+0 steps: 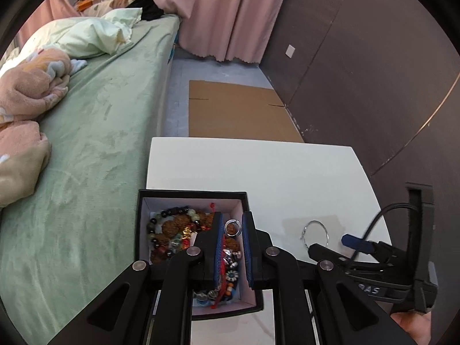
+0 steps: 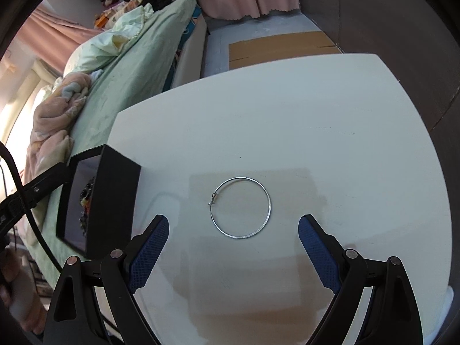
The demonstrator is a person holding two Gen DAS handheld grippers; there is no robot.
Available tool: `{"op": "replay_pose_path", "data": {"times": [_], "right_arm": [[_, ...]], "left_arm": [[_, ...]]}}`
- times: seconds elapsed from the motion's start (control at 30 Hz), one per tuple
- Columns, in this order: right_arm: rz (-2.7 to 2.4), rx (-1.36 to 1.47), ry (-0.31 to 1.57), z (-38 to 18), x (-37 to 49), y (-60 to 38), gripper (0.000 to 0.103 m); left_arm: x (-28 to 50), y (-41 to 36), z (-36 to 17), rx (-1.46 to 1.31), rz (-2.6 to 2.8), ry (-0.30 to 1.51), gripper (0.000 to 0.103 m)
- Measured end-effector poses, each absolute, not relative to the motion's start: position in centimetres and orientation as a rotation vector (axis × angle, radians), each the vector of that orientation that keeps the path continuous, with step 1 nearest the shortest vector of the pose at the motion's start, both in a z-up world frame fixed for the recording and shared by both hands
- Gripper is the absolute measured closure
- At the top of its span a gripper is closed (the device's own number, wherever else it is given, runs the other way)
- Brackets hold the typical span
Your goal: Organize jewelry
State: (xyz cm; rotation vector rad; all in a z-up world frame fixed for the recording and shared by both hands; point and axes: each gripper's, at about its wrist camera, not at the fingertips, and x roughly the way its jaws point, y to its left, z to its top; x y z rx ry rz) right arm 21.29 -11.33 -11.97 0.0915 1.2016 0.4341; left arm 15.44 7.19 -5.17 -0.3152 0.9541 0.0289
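A black jewelry box (image 1: 161, 201) with a white inside stands on the white table (image 1: 273, 178) and holds several bead bracelets (image 1: 175, 230). My left gripper (image 1: 232, 221) hangs over the box, its jaws a small gap apart with beads and a small metal ring (image 1: 231, 225) showing between them. A thin silver hoop (image 2: 241, 207) lies flat on the table, also in the left wrist view (image 1: 314, 231). My right gripper (image 2: 233, 224) is open wide, just short of the hoop, with its fingertips either side. The box (image 2: 115, 198) stands to its left.
A bed with a green sheet (image 1: 95, 149) and crumpled blankets (image 1: 31, 86) runs along the table's left side. Flattened cardboard (image 1: 235, 109) lies on the floor beyond the table. A dark wall (image 1: 373, 72) is on the right, pink curtains (image 1: 221, 11) behind.
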Motion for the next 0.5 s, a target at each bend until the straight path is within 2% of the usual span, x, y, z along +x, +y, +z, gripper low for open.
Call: {"op": "replay_pose_path", "data": {"times": [0.33,0.5], "right_arm": [[0.253,0.123,1.189,-12.7,21.8,-10.1,0.011],[0.151,0.039,1.156,-13.0,21.4,-8.6,0.011]], "left_arm": [[15.4,9.0,-5.1,-0.373,0.04,0.938,0.09],[14.7,9.2,-4.9,-0.372,0.042,0.932,0.09]]}}
